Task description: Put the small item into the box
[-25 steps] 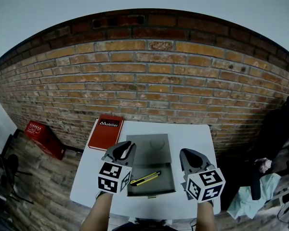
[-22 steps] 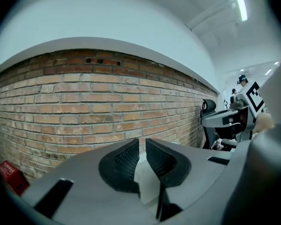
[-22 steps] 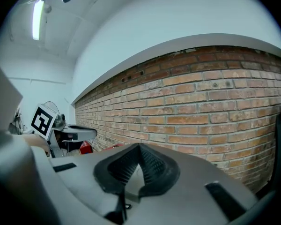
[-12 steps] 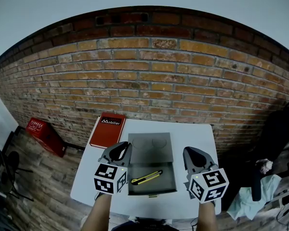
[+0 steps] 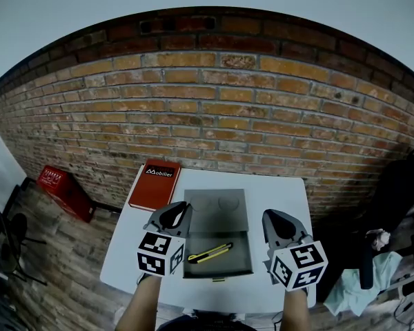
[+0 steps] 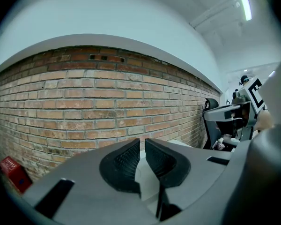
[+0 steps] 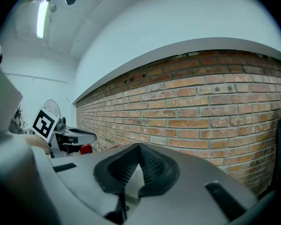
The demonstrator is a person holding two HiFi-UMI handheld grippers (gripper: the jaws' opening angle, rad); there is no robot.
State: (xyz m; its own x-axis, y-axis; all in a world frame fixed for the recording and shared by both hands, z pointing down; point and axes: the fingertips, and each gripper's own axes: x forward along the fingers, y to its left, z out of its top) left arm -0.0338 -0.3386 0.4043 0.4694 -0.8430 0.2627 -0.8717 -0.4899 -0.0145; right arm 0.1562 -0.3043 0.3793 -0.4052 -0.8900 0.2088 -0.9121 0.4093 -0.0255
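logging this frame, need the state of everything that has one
grey box: open, lid folded back
yellow cutter: lying inside the box
red book: closed, lying flat
left gripper: fingers slightly apart, empty
right gripper: fingers together, empty

I see a white surface and a grey box. The item is yellow and black. The book is red with white lettering. The left tongs and right tongs are dark grey. Each carries a white cube patterned with black square markers. The wall is red-brown brick with pale mortar. At the left edge of the frame the crate is red.
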